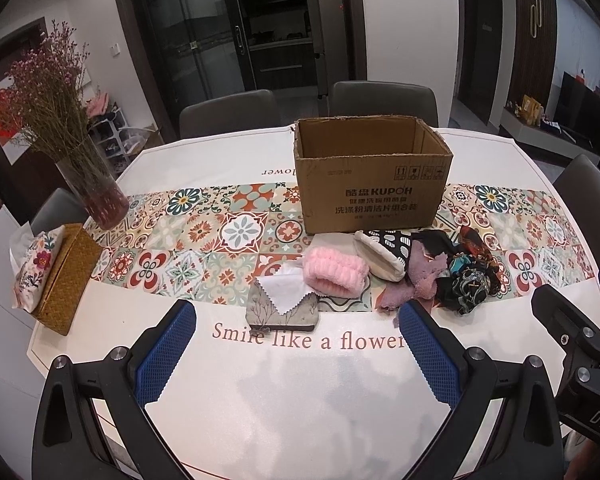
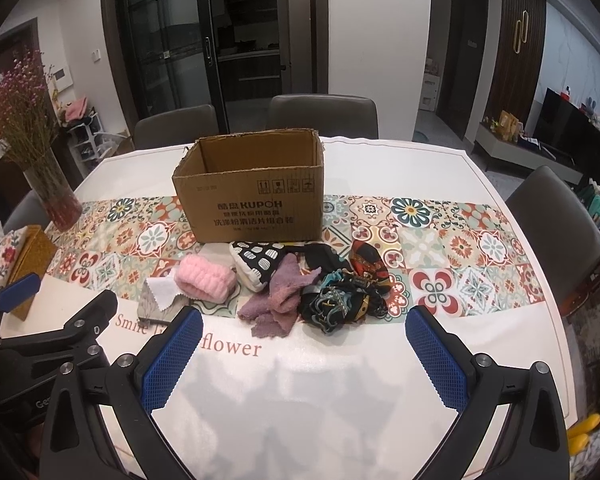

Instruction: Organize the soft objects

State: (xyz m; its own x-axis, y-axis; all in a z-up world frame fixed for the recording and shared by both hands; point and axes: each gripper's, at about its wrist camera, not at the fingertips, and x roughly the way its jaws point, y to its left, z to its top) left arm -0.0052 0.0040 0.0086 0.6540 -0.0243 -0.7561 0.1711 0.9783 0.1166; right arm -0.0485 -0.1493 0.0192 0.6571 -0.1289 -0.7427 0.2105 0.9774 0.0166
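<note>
soft objects (image 2: 284, 284) lie heaped on table (image 2: 300, 400) just in front of open cardboard box (image 2: 256, 208), likely their bin; left gripper (image 1: 296, 356) and right gripper (image 2: 304, 360) hover nearby, jaws apart, empty.

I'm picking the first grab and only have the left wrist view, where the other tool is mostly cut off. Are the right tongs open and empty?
Observer: Yes. The right tongs are wide open, hold nothing, and point at the soft pile.
Operator: My own finger hides the near end of the purple cloth. Where does it end?
Observer: The purple cloth spills off the patterned runner onto the white band, and its near end lies just beyond the printed word flower.
</note>
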